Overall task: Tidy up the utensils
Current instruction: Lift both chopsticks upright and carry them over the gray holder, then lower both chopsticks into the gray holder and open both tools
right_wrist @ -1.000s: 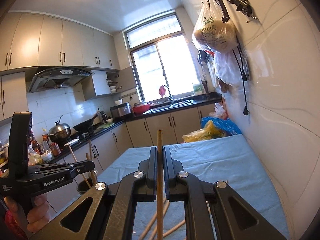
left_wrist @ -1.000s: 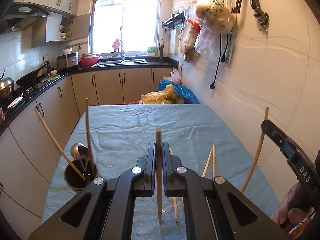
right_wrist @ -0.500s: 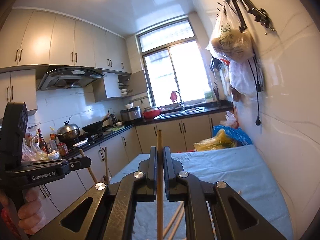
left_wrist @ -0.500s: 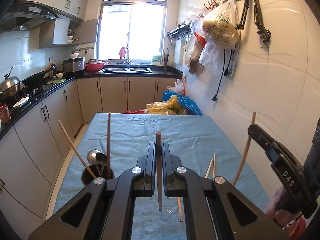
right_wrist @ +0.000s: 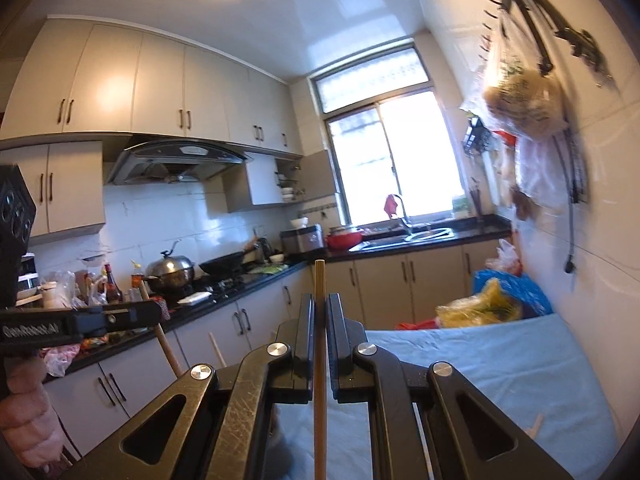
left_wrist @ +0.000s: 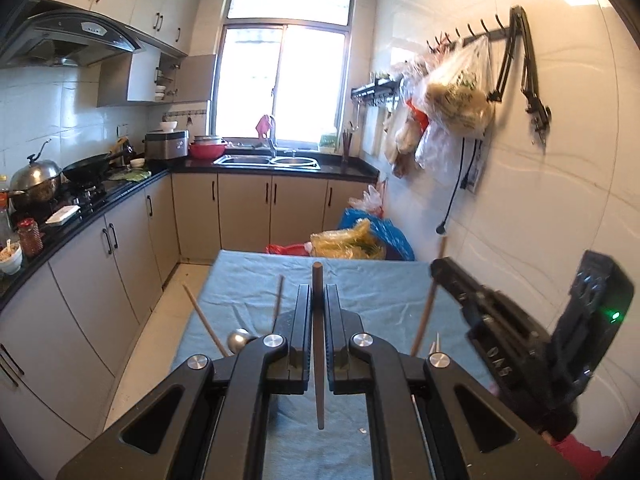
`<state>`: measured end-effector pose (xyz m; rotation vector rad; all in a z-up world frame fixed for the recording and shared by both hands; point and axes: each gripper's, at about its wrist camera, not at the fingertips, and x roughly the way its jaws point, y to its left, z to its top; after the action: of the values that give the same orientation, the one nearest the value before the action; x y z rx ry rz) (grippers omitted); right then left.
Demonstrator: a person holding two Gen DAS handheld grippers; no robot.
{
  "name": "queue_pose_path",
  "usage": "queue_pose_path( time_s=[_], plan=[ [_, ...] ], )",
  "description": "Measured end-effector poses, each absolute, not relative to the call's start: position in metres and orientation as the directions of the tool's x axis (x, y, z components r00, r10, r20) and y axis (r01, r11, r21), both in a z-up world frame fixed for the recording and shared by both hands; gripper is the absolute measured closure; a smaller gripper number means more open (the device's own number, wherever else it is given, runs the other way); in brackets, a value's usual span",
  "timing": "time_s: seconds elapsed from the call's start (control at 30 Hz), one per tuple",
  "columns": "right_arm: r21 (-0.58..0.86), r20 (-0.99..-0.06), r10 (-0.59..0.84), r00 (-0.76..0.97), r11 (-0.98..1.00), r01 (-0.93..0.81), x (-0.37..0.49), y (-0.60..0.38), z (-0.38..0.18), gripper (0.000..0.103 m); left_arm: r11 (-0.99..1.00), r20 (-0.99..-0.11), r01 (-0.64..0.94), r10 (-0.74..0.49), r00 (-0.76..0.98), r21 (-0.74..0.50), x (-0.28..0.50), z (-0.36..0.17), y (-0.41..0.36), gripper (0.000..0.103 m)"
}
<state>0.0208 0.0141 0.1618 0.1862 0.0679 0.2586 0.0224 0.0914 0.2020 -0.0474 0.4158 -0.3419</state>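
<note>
My left gripper (left_wrist: 318, 292) is shut on a brown wooden chopstick (left_wrist: 318, 344) held upright above the blue-clothed table (left_wrist: 380, 292). My right gripper (right_wrist: 319, 300) is shut on a lighter wooden chopstick (right_wrist: 319, 380), also upright. The right gripper shows at the right of the left wrist view (left_wrist: 500, 320) with its chopstick (left_wrist: 428, 308). The left gripper shows at the left of the right wrist view (right_wrist: 80, 320). Two chopsticks (left_wrist: 204, 320) and a metal spoon (left_wrist: 239, 339) stick up at the left; their holder is hidden behind the gripper.
Two loose chopsticks (left_wrist: 435, 346) lie on the cloth at the right. Plastic bags (left_wrist: 360, 240) sit past the table's far end. Cabinets and a counter (left_wrist: 100, 216) run along the left. The tiled wall (left_wrist: 540, 200) with hanging bags is close on the right.
Both grippers have risen and tilted upward with their chopsticks. The utensil holder has dropped out of sight behind the left gripper. The right gripper has come closer to the left.
</note>
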Motion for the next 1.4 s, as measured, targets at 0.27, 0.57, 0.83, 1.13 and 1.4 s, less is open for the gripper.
queue_pose_path(
  time_s=[0.27,0.57,0.83,1.13,1.4],
  plan=[
    [0.177,0.012,0.316,0.949,0.933,-0.313,0.056,0.065,0.179,0.097,0.963,-0.357,0.252,-0.268,0.895,-0.092,0.043,0.22,0.123,0.098],
    [0.201,0.017,0.335,0.942,0.922,-0.332,0.103,0.104,0.178,0.097,0.976,-0.384,0.195,-0.218,0.897,-0.099,0.08,0.203,0.146,0.098],
    [0.178,-0.035,0.326,0.945,0.932,-0.316,0.131,0.12,0.15,0.097,0.978,-0.455,0.167,-0.206,0.866,-0.125,0.113,0.171,0.157,0.098],
    [0.155,-0.026,0.32,0.947,0.937,-0.312,0.14,0.12,0.153,0.097,0.977,-0.507,0.157,-0.208,0.837,-0.142,0.134,0.146,0.155,0.098],
    [0.15,-0.071,0.324,0.943,0.938,-0.311,0.15,0.123,0.143,0.097,0.979,-0.525,0.151,-0.201,0.827,-0.136,0.143,0.139,0.158,0.098]
  ],
)
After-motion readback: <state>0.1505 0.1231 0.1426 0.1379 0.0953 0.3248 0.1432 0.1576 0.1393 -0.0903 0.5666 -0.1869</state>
